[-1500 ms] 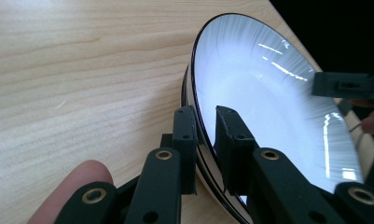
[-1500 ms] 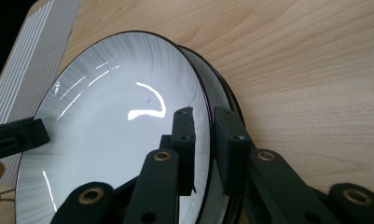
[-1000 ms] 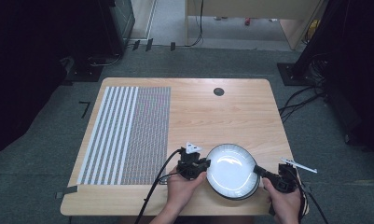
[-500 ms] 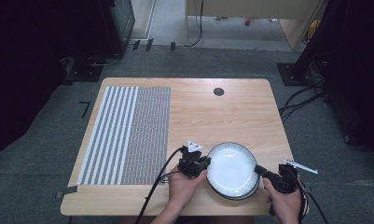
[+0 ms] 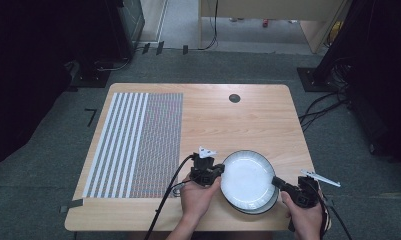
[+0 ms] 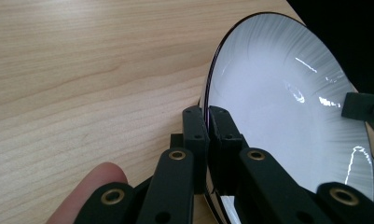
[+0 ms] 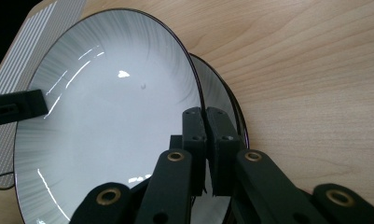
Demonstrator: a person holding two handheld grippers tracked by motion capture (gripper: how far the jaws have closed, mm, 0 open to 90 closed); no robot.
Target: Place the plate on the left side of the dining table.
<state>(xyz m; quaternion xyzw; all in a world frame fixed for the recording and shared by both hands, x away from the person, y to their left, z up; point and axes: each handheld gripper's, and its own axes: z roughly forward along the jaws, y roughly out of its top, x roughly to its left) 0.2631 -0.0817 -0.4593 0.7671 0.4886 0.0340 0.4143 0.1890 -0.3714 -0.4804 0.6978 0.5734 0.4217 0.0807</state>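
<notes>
Pinching opposite rims, the left hand-held gripper (image 5: 211,173) and right hand-held gripper (image 5: 283,186) hold the upper plate (image 5: 248,178) over a second plate (image 7: 217,88) (near the counter (image 5: 228,125) front edge). Uneven lifting could let the glossy rim slip free.

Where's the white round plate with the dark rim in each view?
High view: white round plate with dark rim, near table edge, between both grippers.
Left gripper view: right half, rim clamped in the left gripper.
Right gripper view: left and centre, rim in the right gripper.
Shared landmark: the wooden table.
</notes>
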